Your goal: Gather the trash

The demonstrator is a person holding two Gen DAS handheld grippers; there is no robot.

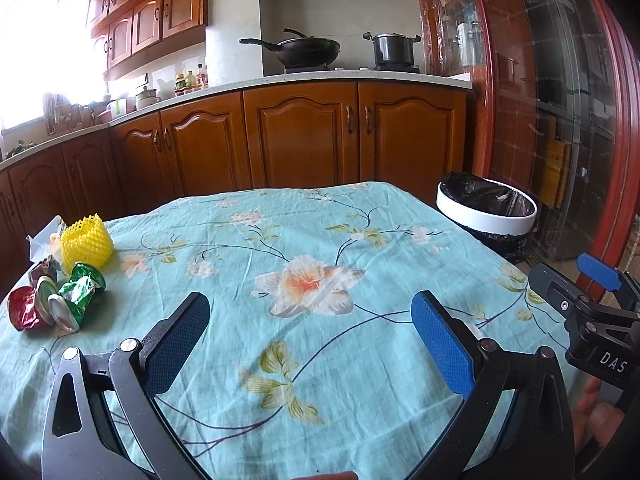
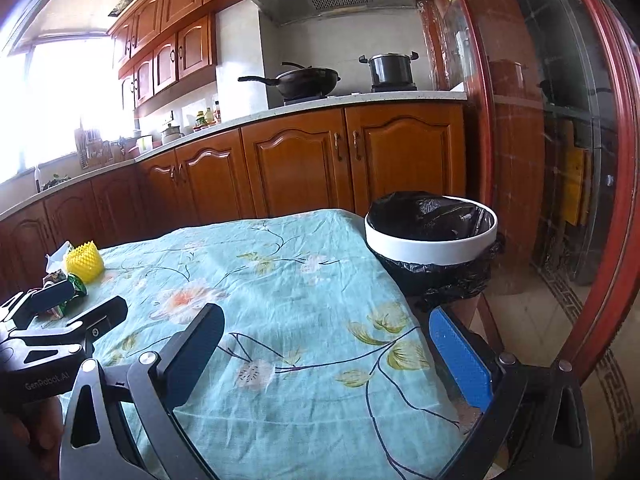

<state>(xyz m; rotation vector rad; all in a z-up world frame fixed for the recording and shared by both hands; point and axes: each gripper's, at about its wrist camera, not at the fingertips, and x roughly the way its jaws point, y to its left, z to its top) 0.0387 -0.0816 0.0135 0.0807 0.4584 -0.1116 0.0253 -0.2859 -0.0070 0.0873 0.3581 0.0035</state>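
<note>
Left of the bin (image 1: 486, 216), across the counter (image 1: 304, 240), sits the trash (image 1: 60, 288): crumpled wrappers by a yellow net (image 1: 86, 246). Both tongs, left (image 1: 310, 340) and right (image 2: 332, 356), hang apart and empty. I'd go left-handed, come in low, and pinch one wrapper, not the cloth.

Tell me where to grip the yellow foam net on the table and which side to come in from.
Grip the yellow foam net across its upright mesh wall, near the open jagged top. It stands like a short open tube, so the left gripper, jaws open, probably does best coming from the bare cloth side on its right; wrappers crowd its front and white paper sits behind.
</note>
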